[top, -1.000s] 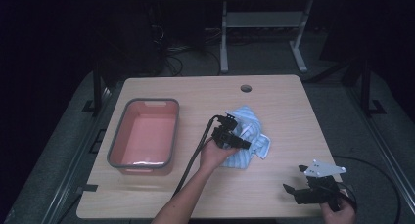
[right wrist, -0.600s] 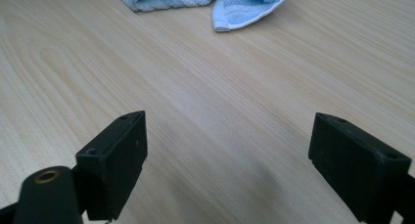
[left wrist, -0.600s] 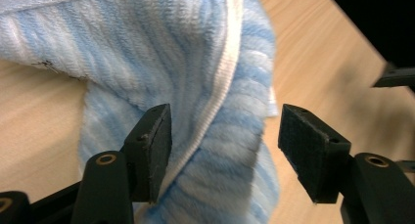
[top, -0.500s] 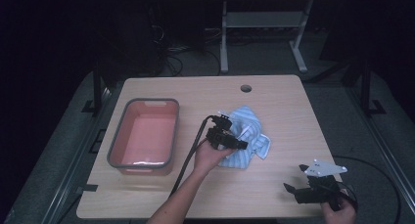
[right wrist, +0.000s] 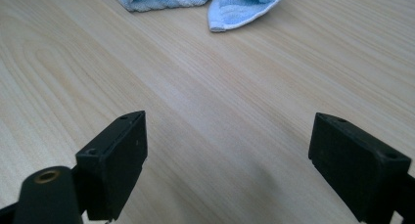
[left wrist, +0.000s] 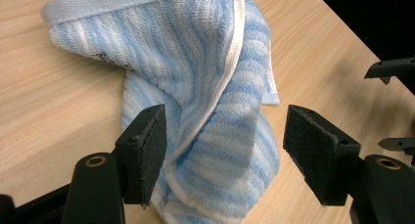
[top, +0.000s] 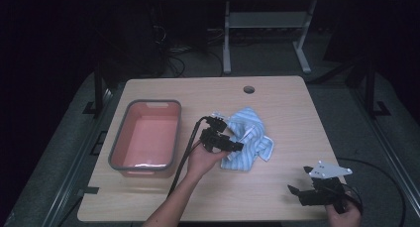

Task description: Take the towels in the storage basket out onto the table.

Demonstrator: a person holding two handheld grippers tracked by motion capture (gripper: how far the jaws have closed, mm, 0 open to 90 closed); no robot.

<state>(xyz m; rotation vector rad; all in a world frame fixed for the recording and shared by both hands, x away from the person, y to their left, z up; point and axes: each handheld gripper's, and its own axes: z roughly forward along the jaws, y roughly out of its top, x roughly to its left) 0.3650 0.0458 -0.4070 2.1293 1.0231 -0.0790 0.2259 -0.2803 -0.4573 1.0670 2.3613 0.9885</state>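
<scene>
A blue-and-white striped towel [top: 251, 134] lies crumpled on the wooden table [top: 287, 113], right of the middle. My left gripper [top: 237, 143] hovers at the towel's left edge and points right. In the left gripper view its pads [left wrist: 149, 141] stand apart and have just been opening. A raised fold of the towel [left wrist: 205, 77] sits between them, touched by neither pad. My right gripper [top: 297, 193] rests open near the front right corner, over bare wood [right wrist: 227, 119]. Towel corners [right wrist: 235, 1] lie beyond it.
A pink tub with a grey rim [top: 118, 145] stands at the table's left, close to my left forearm and its cable. A round cable hole [top: 248, 89] sits near the far edge. My right gripper's jaw tips [left wrist: 389, 106] show past the towel.
My left gripper has drawn back a little to the left, away from the towel, which stays on the table. The right gripper has not moved.
</scene>
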